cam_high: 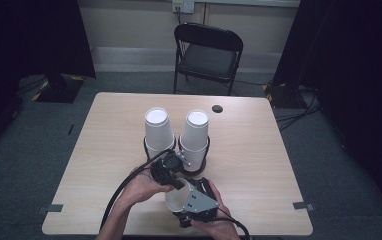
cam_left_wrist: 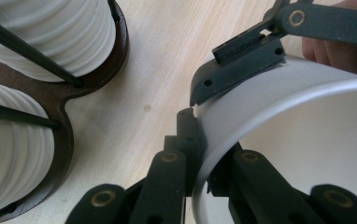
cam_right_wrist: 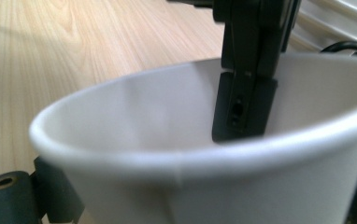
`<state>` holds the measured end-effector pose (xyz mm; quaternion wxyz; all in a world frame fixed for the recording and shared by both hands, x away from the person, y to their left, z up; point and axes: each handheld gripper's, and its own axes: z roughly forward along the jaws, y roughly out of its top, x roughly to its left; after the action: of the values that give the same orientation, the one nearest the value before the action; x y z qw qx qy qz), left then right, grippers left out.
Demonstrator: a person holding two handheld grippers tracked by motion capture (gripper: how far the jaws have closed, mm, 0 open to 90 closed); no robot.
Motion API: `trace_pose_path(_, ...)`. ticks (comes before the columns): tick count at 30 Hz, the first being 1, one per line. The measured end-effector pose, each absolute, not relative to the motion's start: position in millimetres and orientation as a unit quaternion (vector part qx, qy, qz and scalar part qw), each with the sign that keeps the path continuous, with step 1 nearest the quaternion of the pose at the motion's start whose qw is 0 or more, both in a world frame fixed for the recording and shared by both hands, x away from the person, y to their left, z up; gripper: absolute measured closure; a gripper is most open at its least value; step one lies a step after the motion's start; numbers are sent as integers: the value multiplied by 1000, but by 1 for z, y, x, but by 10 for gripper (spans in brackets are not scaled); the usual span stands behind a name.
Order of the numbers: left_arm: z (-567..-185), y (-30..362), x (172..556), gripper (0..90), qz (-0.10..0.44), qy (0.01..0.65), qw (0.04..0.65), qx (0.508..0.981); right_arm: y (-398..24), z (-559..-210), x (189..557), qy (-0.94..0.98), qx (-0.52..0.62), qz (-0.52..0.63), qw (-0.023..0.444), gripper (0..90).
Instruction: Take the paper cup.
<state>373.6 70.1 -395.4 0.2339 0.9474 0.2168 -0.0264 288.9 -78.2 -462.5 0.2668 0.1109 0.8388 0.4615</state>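
A single white paper cup (cam_high: 175, 198) (cam_left_wrist: 307, 107) (cam_right_wrist: 167, 140) is held between both grippers over the table's front middle. My left gripper (cam_high: 175, 180) (cam_left_wrist: 199, 135) is shut on the cup's rim, one jaw inside the wall and one outside. In the right gripper view those left fingers (cam_right_wrist: 244, 102) reach down over the far rim. My right gripper (cam_high: 181, 200) (cam_right_wrist: 186, 200) clasps the cup's body from both sides, and its finger (cam_left_wrist: 237, 70) presses on the outer wall. Just beyond, two stacks of white cups (cam_high: 158, 131) (cam_high: 195, 132) (cam_left_wrist: 69, 32) stand in a dark wire holder (cam_high: 202, 161) (cam_left_wrist: 97, 79).
The light wooden table (cam_high: 259, 165) has a dark round cable hole (cam_high: 217, 108) near its far edge. A black folding chair (cam_high: 208, 52) stands behind the table. Black curtains hang at both sides, and cables lie on the floor at the right.
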Motion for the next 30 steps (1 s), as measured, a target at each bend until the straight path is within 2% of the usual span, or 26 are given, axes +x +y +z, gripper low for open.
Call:
trace_pose_path(9, -398, 68, 375, 859, -30, 217, 232, 948, -73, -461, 288, 834, 108, 466, 276, 79)
trace_pose_path(19, -396, 77, 376, 841, -31, 230, 265, 936, -74, -459, 291, 822, 115, 485, 275, 98)
trace_pose_path(24, -398, 81, 371, 784, -25, 234, 289, 928, -81, -457, 289, 815, 136, 494, 272, 101)
trace_pose_path(26, -398, 83, 370, 732, -21, 242, 308, 920, -84, -457, 289, 811, 144, 500, 269, 101)
trace_pose_path(30, -402, 88, 368, 712, -17, 255, 339, 905, -88, -458, 291, 807, 164, 498, 271, 102)
